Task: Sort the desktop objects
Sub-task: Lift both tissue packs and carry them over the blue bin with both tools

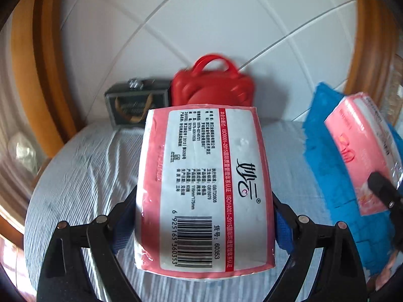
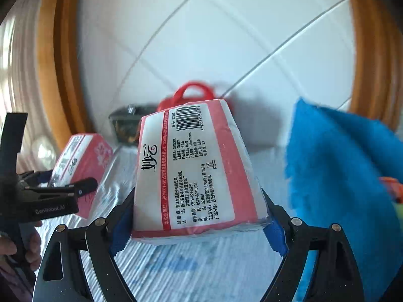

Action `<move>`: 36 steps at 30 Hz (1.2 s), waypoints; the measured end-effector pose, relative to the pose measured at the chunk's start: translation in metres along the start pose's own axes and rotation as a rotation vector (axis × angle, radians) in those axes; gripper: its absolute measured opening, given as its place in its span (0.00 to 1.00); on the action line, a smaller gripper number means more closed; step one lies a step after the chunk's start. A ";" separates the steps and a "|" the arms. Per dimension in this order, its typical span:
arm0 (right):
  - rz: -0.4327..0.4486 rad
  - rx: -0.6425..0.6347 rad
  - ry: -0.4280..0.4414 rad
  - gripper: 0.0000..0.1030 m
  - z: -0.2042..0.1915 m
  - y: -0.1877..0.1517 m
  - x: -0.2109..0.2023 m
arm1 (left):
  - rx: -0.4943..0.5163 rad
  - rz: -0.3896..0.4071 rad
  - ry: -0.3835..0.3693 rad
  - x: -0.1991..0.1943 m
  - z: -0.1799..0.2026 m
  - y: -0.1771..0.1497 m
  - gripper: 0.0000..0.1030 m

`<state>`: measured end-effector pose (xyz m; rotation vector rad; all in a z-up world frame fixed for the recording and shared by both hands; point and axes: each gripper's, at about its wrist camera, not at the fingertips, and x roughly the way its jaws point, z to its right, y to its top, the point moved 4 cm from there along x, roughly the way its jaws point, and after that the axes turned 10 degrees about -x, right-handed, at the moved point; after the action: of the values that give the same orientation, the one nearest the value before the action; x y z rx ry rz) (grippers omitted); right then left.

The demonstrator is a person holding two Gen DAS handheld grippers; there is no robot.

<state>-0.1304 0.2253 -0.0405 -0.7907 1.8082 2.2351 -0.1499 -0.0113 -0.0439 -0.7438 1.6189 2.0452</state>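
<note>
Left side: the left gripper (image 1: pixel 205 216) is clamped on a pink-and-white tissue pack (image 1: pixel 201 188), blue pads pressed to both its sides, the printed label and barcode facing the camera, the pack lifted above the striped cloth (image 1: pixel 88 171). Behind, against the white tiled wall (image 1: pixel 226 20), stand a dark box (image 1: pixel 137 103) and, just beside it, a red handled case (image 1: pixel 214 88). Right side: the right gripper (image 2: pixel 199 224) grips a second tissue pack (image 2: pixel 194 166) in the same manner, also clear of the cloth. A blue towel (image 2: pixel 340 176) hangs at far right.
</note>
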 end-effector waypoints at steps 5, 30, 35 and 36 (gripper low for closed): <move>0.117 0.003 -0.132 0.85 0.046 0.005 -0.066 | 0.068 0.055 -0.035 -0.034 0.054 -0.008 0.88; 0.105 0.210 -0.507 0.85 0.286 -0.091 -0.220 | 0.399 0.132 -0.377 -0.120 0.411 -0.070 0.88; 0.093 0.226 -0.505 0.85 0.309 -0.097 -0.215 | 0.423 0.110 -0.347 -0.108 0.429 -0.072 0.88; 0.092 0.225 -0.505 0.85 0.312 -0.097 -0.212 | 0.426 0.109 -0.346 -0.108 0.431 -0.072 0.88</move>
<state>-0.0016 0.5878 0.0204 -0.0865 1.8111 1.9901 -0.0850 0.4245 0.0475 -0.1462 1.8221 1.6881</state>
